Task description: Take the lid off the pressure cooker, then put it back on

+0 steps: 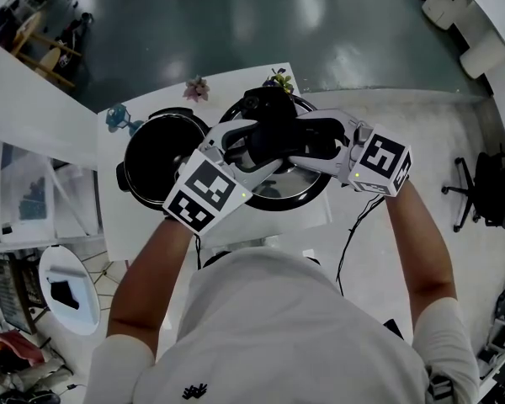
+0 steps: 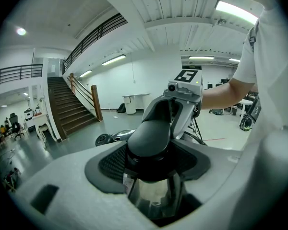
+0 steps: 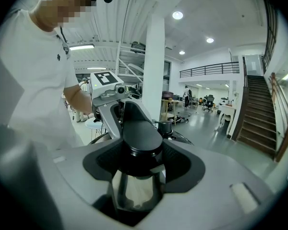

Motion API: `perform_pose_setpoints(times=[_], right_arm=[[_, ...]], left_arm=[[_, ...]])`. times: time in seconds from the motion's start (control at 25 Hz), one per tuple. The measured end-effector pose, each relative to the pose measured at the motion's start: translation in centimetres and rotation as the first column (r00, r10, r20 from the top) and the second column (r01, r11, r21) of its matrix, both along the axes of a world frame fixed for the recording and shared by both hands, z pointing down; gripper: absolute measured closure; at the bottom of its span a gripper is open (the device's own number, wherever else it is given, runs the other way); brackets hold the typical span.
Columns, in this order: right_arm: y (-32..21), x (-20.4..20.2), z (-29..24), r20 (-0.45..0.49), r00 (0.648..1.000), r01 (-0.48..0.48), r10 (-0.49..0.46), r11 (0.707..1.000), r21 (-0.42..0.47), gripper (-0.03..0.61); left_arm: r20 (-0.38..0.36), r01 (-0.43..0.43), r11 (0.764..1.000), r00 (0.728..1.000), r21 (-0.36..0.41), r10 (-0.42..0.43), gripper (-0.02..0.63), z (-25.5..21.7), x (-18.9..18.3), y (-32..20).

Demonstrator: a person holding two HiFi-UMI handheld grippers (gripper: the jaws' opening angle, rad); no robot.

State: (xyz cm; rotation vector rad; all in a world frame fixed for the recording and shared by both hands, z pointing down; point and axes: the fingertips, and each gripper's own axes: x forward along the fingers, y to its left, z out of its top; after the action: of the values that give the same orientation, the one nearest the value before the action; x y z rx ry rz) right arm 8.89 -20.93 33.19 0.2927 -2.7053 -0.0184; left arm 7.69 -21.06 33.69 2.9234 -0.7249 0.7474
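The shiny steel lid (image 1: 279, 194) with its black handle (image 1: 268, 108) is at centre frame, just right of the open pot (image 1: 156, 154). From opposite ends, the left gripper (image 1: 254, 146) and right gripper (image 1: 308, 144) clamp the handle.

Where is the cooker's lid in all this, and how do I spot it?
Find the small white table before the person. Right of the open, dark pot is a shiny steel disc, the lid. Unlike the hollow pot, it is bright metal with a black handle on top, clamped from opposite sides by the left gripper and right gripper.
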Motion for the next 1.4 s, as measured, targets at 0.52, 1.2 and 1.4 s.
perform_pose_setpoints(times=[0.52, 1.2, 1.4], right_arm=[[1.8, 5.3, 2.2, 0.014, 1.0, 0.011, -0.01, 1.0, -0.024, 0.316], [4.3, 6.4, 7.7, 0.001, 1.0, 0.026, -0.026, 0.998, -0.056, 0.316], [4.7, 6.2, 9.5, -0.002, 1.0, 0.03, -0.03, 0.997, -0.064, 0.316]], left_arm=[[0.01, 0.019, 1.0, 1.0, -0.023, -0.019, 0.336, 2.2, 5.3, 1.9], [0.023, 0.036, 0.998, 0.999, -0.056, -0.035, 0.336, 7.8, 6.4, 4.4], [0.036, 0.044, 0.997, 0.998, -0.065, -0.042, 0.336, 9.9, 6.3, 4.9]])
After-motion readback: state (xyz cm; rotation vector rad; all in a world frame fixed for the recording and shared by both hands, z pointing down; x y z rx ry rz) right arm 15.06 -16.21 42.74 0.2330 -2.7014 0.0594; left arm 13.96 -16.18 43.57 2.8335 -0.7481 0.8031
